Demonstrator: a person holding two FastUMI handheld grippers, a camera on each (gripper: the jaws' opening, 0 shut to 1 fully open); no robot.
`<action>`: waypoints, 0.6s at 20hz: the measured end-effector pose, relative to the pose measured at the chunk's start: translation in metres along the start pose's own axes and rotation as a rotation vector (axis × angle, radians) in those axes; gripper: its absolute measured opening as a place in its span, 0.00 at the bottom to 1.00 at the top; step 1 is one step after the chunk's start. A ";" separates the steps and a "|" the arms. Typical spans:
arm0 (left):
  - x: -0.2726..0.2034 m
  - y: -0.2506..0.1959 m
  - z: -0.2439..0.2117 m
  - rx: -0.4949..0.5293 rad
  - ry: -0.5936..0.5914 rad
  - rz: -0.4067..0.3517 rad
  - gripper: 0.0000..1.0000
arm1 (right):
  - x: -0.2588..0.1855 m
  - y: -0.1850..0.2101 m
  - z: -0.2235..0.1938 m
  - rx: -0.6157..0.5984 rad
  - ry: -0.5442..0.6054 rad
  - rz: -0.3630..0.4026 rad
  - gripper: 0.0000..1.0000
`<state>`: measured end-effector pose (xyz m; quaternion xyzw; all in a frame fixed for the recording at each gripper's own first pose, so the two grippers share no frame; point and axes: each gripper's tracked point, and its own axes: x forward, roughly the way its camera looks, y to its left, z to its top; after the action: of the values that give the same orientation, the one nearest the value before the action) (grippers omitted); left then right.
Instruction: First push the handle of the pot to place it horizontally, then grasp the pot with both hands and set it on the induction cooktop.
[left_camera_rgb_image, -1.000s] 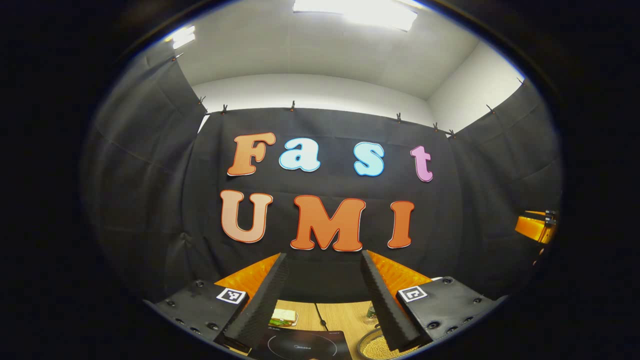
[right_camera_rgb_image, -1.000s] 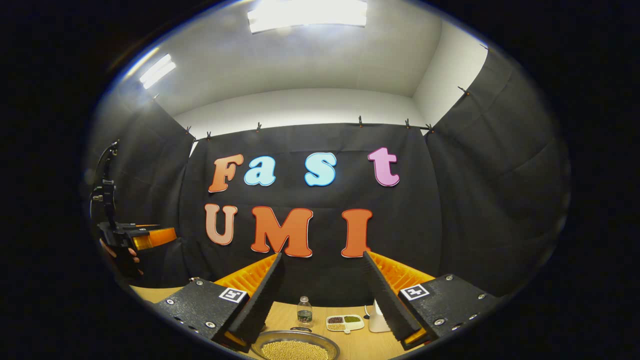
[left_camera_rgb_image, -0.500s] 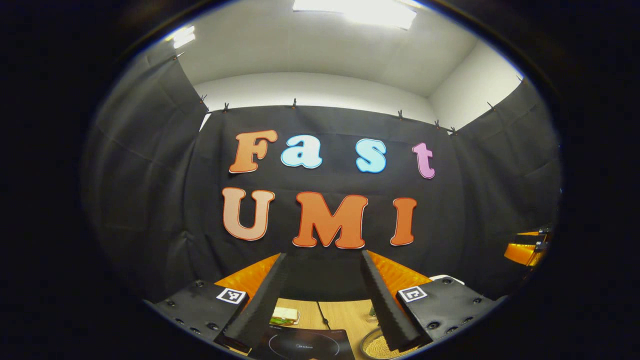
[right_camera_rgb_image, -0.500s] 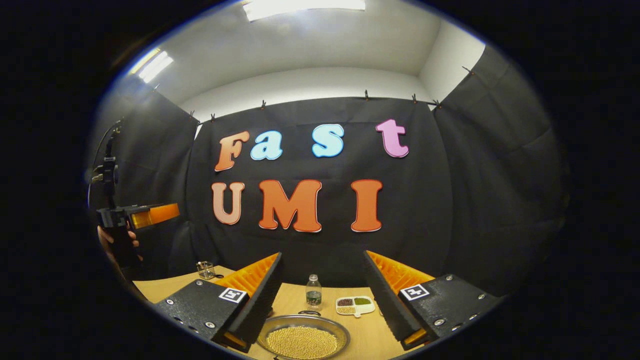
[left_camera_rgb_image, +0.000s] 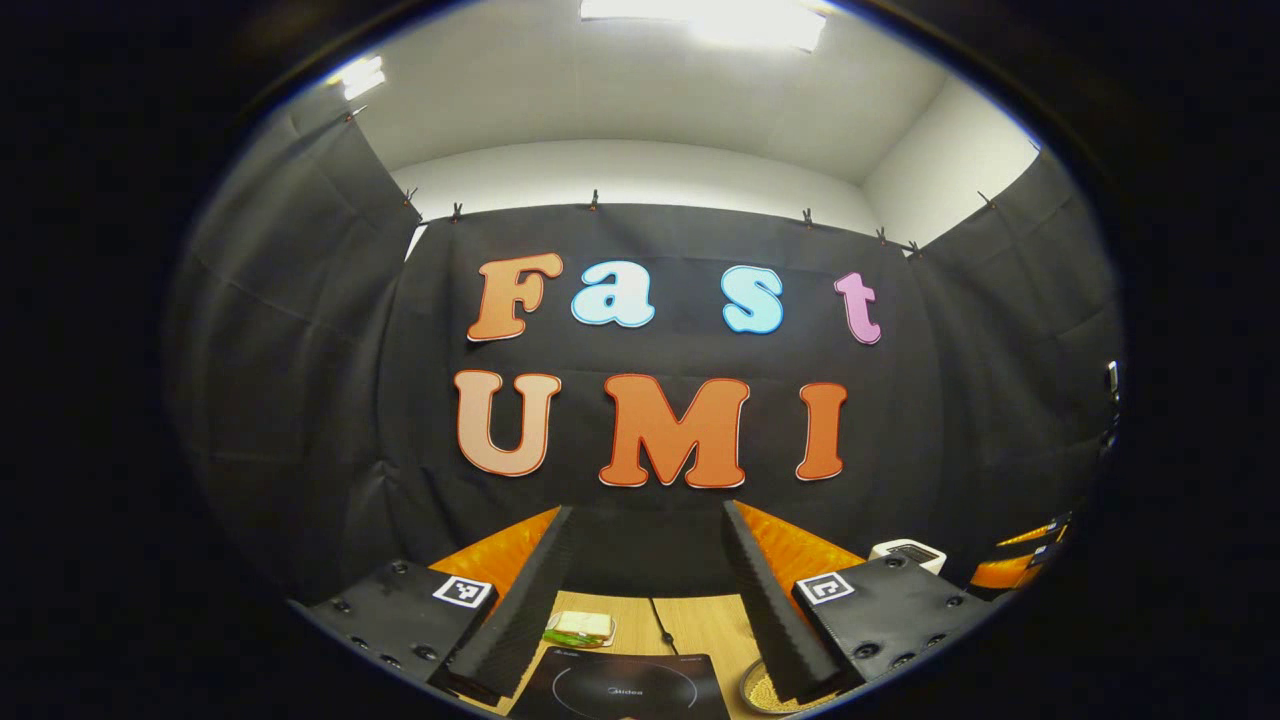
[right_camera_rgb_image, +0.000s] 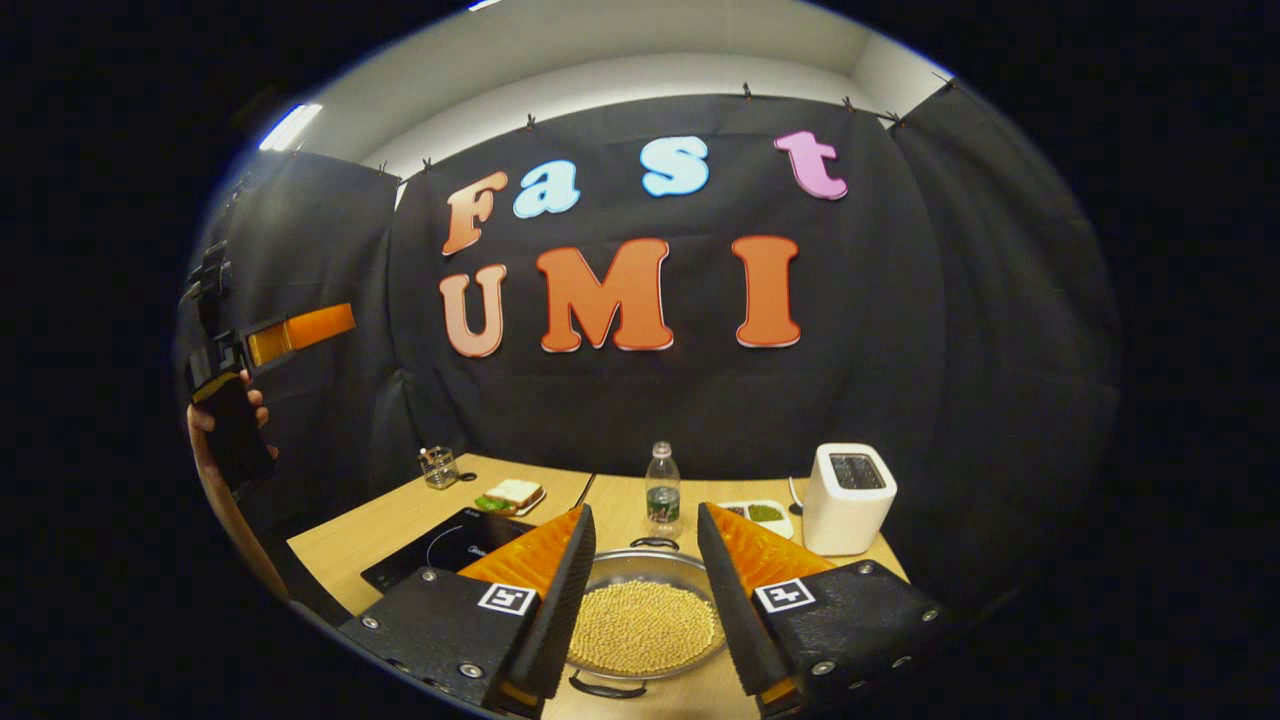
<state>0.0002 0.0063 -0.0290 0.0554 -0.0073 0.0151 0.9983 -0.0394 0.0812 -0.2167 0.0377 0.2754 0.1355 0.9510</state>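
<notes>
Two grippers hover parted and empty above a wooden table (right_camera_rgb_image: 400, 520).
The bean-filled pot (right_camera_rgb_image: 645, 625) sits directly below the right gripper (right_camera_rgb_image: 640, 590), beside the induction cooktop (right_camera_rgb_image: 440, 550); the left gripper (left_camera_rgb_image: 645, 600) is raised above that cooktop, fingers apart.

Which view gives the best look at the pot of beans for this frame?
The right gripper view: the pot sits whole on the table between the open right claw, both handles visible. The left gripper view catches just a sliver of its rim.

right claw (right_camera_rgb_image: 640, 520) tipped down over pot (right_camera_rgb_image: 645, 625), toaster (right_camera_rgb_image: 848, 484) now visible, fingers narrowed
</notes>
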 end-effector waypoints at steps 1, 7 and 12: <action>0.001 -0.001 -0.004 0.004 0.006 0.000 0.95 | 0.004 0.004 -0.009 0.008 0.033 0.013 0.63; 0.007 0.007 -0.021 0.018 0.038 0.008 0.92 | 0.014 0.032 -0.061 0.022 0.195 0.084 0.25; 0.010 0.019 -0.039 0.008 0.060 0.012 0.94 | 0.017 0.058 -0.124 0.006 0.366 0.174 0.09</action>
<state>0.0096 0.0294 -0.0652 0.0587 0.0222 0.0230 0.9978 -0.1053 0.1415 -0.3219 0.0388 0.4398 0.2208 0.8697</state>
